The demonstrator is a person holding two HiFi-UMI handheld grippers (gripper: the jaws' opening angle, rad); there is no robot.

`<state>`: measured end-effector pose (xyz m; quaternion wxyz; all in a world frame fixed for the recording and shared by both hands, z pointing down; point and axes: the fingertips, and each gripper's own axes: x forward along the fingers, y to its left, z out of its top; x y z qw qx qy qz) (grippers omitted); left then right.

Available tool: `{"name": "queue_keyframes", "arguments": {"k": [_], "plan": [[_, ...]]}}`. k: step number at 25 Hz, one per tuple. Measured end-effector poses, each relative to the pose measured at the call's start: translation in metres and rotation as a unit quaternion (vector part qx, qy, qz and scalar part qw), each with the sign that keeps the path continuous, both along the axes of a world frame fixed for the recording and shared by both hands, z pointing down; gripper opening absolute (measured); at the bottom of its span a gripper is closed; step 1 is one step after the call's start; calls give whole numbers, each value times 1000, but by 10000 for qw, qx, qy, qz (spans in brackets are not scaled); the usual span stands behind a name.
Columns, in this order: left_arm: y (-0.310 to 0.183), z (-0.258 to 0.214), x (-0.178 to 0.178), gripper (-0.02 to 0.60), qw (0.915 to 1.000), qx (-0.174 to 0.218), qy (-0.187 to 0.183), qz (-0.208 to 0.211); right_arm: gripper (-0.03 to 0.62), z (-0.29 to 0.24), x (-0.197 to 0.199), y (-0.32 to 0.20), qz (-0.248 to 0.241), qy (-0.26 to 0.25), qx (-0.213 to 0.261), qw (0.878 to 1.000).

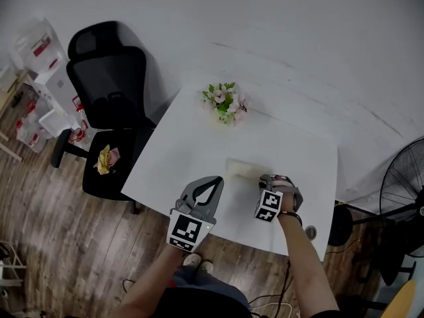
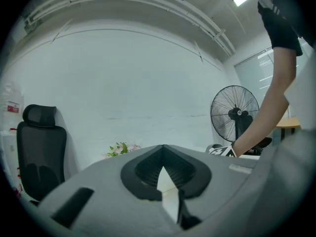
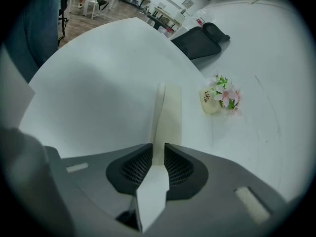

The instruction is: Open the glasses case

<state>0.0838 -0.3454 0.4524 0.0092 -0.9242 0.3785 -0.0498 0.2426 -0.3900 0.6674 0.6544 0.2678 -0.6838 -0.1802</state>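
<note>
Only the right gripper view shows the right gripper pinching the thin edge of the smooth, cream, oblong glasses case on the white table. The left gripper is closed and empty.

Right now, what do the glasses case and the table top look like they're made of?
The glasses case is cream, matte and smooth with no glare: probably faux leather or plastic, I can't tell which. The table is white, flat and evenly satin, no grain: likely laminate or painted board.
</note>
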Motion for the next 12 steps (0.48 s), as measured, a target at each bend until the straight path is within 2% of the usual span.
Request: {"name": "queue_keyframes", "arguments": {"k": [12], "plan": [[-3,3,-3,8,10000,-33,-21,-36,34,0,4,-4,84,-16,108,9999]]}}
